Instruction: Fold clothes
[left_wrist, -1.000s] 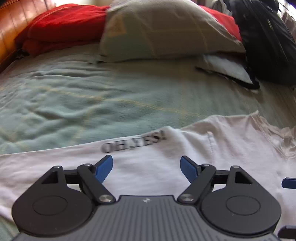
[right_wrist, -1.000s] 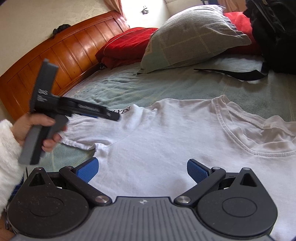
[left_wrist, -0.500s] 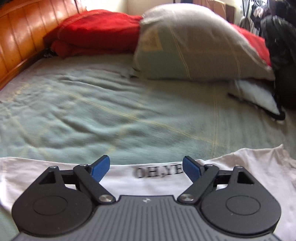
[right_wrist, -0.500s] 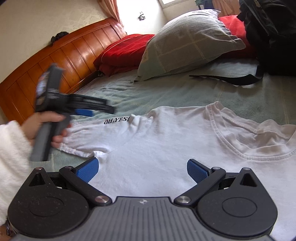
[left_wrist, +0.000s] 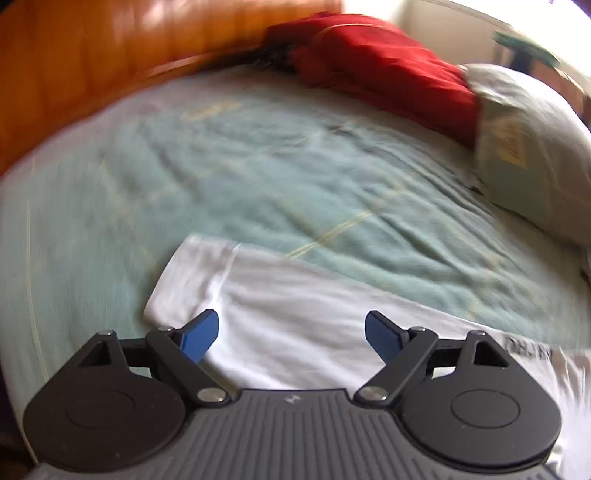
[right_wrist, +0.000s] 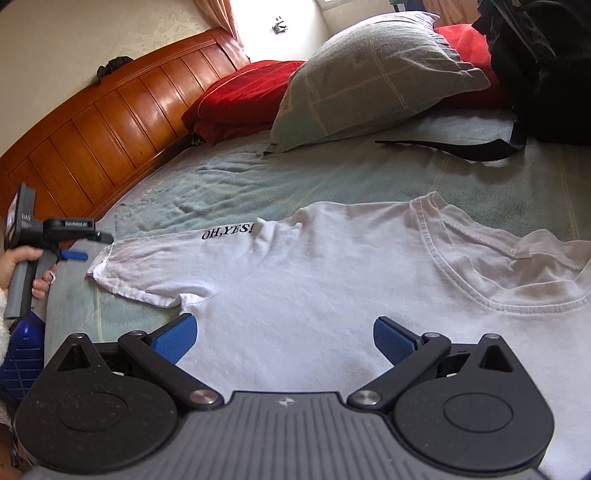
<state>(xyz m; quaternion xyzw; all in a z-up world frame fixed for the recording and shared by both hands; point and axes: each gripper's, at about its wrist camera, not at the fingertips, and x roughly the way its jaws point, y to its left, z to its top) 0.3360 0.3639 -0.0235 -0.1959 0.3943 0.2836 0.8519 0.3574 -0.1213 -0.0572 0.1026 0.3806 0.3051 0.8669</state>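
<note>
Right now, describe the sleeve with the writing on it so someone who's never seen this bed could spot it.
Start at the wooden headboard and come down across the green bedspread to the white T-shirt lying flat. The sleeve is the one pointing toward the headboard side. It alone carries black "OH,YES!" lettering along its upper edge.

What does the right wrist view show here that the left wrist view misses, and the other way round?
Only the right wrist view shows the shirt's neckline, the black backpack, the sharp "OH,YES!" print, and the hand holding the left claw. Only the left wrist view shows the sleeve cuff close up, just ahead of that open claw. Both show the white T-shirt, green bedspread, red blanket, pillow and wooden headboard.
</note>
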